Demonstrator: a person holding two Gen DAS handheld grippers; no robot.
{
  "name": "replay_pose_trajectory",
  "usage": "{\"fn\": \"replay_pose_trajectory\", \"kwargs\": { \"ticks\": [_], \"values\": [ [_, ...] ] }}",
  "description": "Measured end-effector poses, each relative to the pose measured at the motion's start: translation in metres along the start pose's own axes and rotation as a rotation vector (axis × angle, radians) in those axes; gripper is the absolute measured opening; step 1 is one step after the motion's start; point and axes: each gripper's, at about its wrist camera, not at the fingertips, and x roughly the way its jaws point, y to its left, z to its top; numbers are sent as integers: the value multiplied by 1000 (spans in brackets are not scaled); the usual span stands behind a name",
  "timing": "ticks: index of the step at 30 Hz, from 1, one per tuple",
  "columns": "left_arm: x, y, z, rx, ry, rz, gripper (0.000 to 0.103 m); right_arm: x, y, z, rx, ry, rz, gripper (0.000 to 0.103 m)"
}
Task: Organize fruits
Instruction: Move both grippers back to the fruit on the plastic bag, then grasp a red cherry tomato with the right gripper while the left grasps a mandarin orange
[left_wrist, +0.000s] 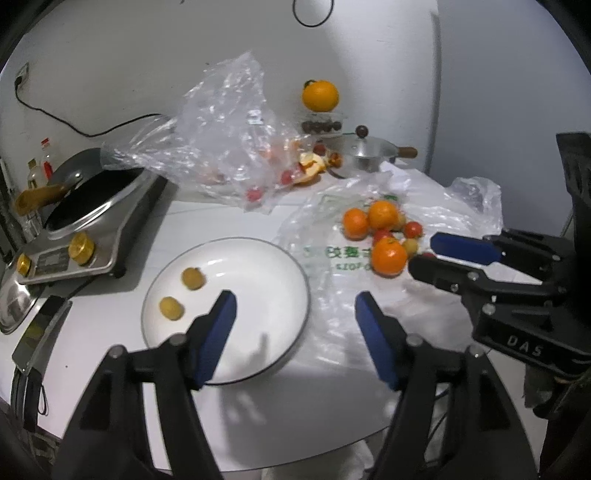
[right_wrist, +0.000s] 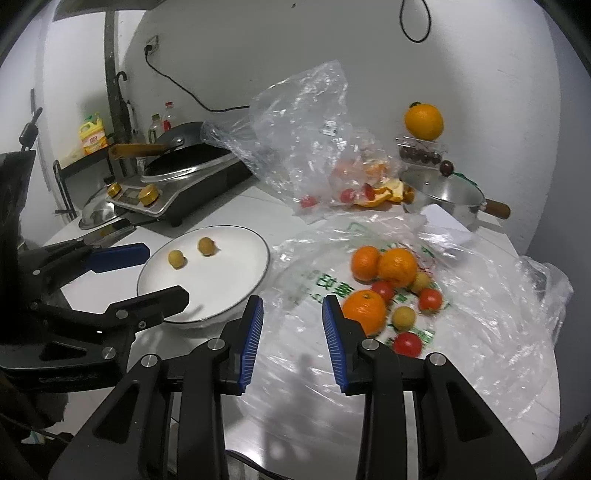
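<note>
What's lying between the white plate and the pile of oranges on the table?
Only crinkled clear plastic bag with green print, spread flat between the white plate and the oranges; the right wrist view shows it.

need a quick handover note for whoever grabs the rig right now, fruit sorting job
Left tool: open, empty, hovering over the near edge of the white plate.
Right tool: open, empty, over the flat plastic bag, just left of the nearest orange.
Done: two small yellow fruits lie on the plate.
Left: three oranges, red tomatoes and two more small yellow fruits sit loose on the bag. A large orange sits on a container at the back; peel lies by the crumpled bag.
</note>
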Motion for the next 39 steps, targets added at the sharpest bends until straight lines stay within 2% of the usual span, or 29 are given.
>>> {"fn": "replay_pose_trajectory", "kwargs": {
  "ticks": [18,39],
  "values": [
    [34,-55,12,49,62,-36,68,-11,-65,-28,70,23,-43,35],
    [87,-63,25,41,123,-48,68,43,-97,-29,83,126,-12,35]
  ]
}}
